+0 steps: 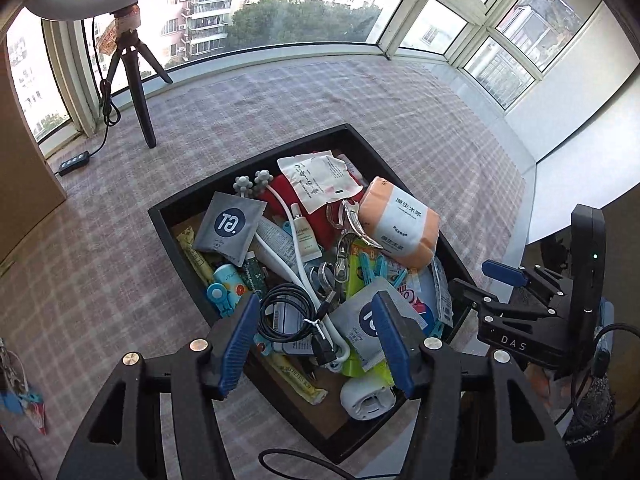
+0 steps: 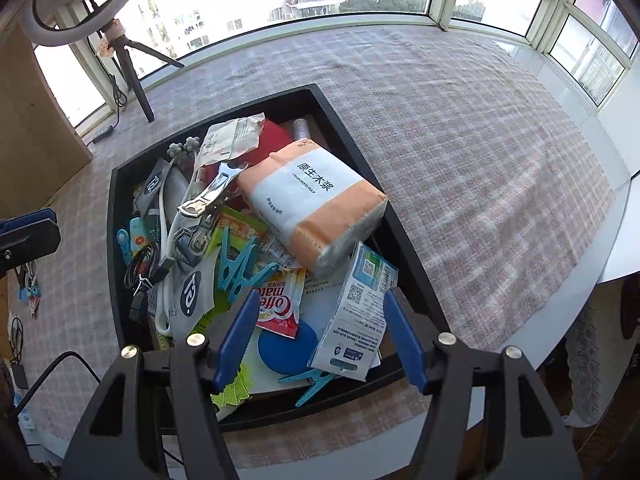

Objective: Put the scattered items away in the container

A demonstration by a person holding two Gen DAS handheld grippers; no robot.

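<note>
Container: a shallow black rectangular tray [image 1: 188, 204] with a brown floor stood on the worktop, which was covered by a pink-and-grey checked cloth [image 1: 280, 96].
Contents, upper layer: an orange-and-white soft pack of tissues [image 2: 316, 200] lay tilted against the tray's right wall, with a shiny steel clamp-style clip [image 2: 210, 194] just beside it on the left.
Contents, centre: a coiled black cable [image 1: 286, 314], a white looped cord [image 1: 280, 248], a small cream tube [image 1: 304, 236] and a grey foil sachet with a dark round logo [image 1: 226, 226] were heaped together, overlapping.
Contents, near edge: light-blue plastic clothes pegs [image 2: 240, 266], a red-and-white coffee sachet [image 2: 280, 306] and a white-and-blue printed carton [image 2: 358, 314] lay toward the tray's near wall; the carton leaned on that wall.
Contents, far end: a crumpled white paper packet [image 1: 320, 178] rested on a red item, with two grey flower-shaped pieces [image 1: 252, 182] beside it.
Left tongs [image 1: 316, 344]: blue-padded jaws stood wide apart and held nothing; they hovered above the near part of the tray, over the black cable.
Right tongs [image 2: 322, 338]: jaws likewise spread wide and empty; they hung over the near edge of the tray, with the coffee sachet and carton seen between them.
Surroundings: a black tripod [image 1: 138, 80] stood on the cloth well apart from the tray, toward the window.
</note>
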